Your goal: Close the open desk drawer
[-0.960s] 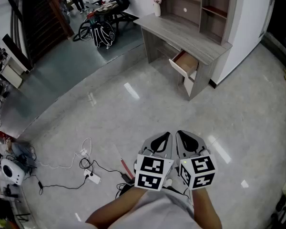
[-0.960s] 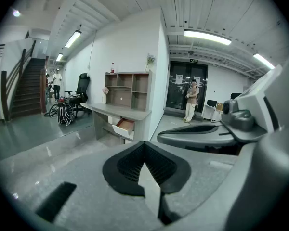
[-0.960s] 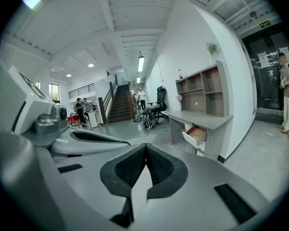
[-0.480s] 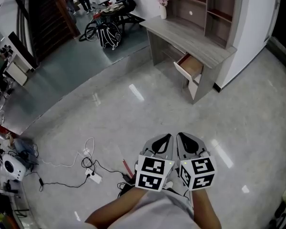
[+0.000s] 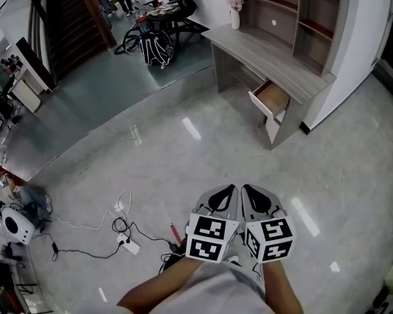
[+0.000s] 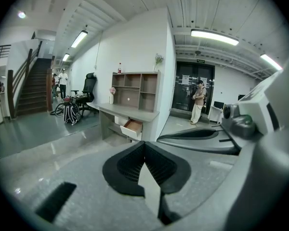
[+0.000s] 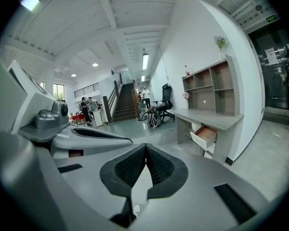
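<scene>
The left tool (image 5: 229, 188) and right tool (image 5: 246, 188) sit clenched and empty side by side, well apart from the open drawer (image 5: 273, 97) jutting from the counter (image 5: 268, 54) at far right, so an off-centre push on arrival could skew or jam it.

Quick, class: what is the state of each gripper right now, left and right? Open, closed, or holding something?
Left gripper: closed, jaws together, holding nothing.
Right gripper: closed, jaws together, holding nothing.
</scene>
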A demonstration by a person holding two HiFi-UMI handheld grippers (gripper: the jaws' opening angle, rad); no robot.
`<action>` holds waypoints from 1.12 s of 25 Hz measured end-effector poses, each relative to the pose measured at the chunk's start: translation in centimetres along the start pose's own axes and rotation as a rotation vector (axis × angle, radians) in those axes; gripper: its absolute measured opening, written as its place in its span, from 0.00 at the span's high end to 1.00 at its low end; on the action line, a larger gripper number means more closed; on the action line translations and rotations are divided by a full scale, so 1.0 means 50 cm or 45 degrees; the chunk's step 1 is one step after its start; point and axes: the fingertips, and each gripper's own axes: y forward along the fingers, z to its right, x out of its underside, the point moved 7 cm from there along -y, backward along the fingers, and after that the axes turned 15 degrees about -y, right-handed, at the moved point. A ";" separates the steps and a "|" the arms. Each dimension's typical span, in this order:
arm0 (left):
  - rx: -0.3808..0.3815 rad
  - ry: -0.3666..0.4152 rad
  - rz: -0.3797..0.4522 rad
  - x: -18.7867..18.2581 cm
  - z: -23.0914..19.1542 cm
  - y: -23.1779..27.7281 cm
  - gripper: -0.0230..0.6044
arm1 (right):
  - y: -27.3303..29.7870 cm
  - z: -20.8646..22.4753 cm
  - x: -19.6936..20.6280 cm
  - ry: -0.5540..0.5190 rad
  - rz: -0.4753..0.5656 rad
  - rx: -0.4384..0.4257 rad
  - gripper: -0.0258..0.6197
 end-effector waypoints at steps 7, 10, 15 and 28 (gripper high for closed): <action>0.035 -0.014 -0.018 -0.053 -0.083 0.070 0.96 | 0.104 0.028 -0.029 0.003 -0.027 0.041 0.96; 0.060 -0.022 -0.029 -0.084 -0.121 0.105 0.96 | 0.153 0.040 -0.045 0.009 -0.048 0.064 0.96; 0.114 -0.040 -0.040 -0.143 -0.192 0.159 0.96 | 0.235 0.055 -0.083 0.013 -0.088 0.115 0.96; 0.245 -0.019 -0.081 -0.285 -0.381 0.243 0.96 | 0.442 0.050 -0.191 0.037 -0.140 0.241 0.96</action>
